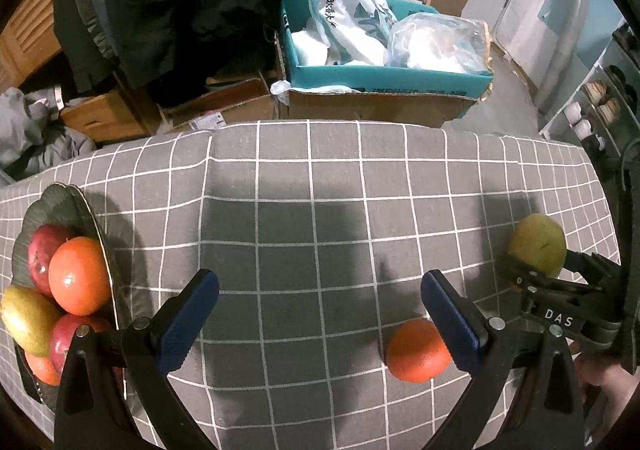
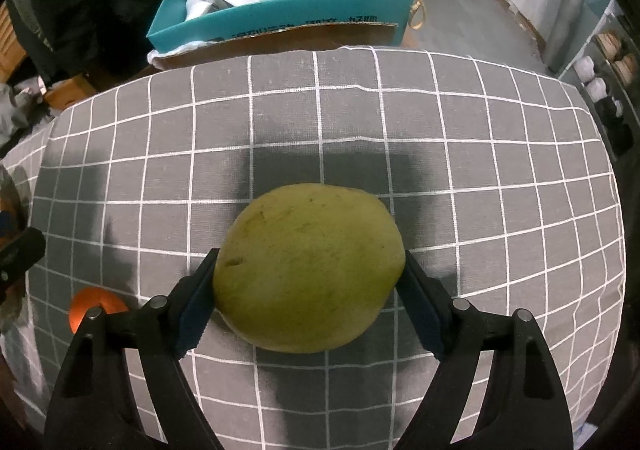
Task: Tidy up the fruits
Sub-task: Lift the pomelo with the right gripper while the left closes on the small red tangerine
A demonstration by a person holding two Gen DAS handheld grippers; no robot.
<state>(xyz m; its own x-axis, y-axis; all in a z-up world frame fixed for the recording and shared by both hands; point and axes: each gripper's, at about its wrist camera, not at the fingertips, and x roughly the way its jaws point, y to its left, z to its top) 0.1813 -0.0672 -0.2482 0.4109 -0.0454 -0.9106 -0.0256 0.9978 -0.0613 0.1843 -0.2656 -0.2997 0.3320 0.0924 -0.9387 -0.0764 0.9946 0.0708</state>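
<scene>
A yellow-green mango lies on the grey checked cloth, and my right gripper is shut on it, a blue pad against each side. In the left wrist view the same mango and right gripper sit at the far right. My left gripper is open above the cloth, holding nothing. An orange rests on the cloth, partly hidden behind its right finger. A dark green plate at the left holds red apples, oranges and a mango.
Beyond the table's far edge stand a teal box full of plastic bags, brown cardboard boxes and dark hanging clothes. A shelf with shoes is at the right. A person's hand shows at the lower right.
</scene>
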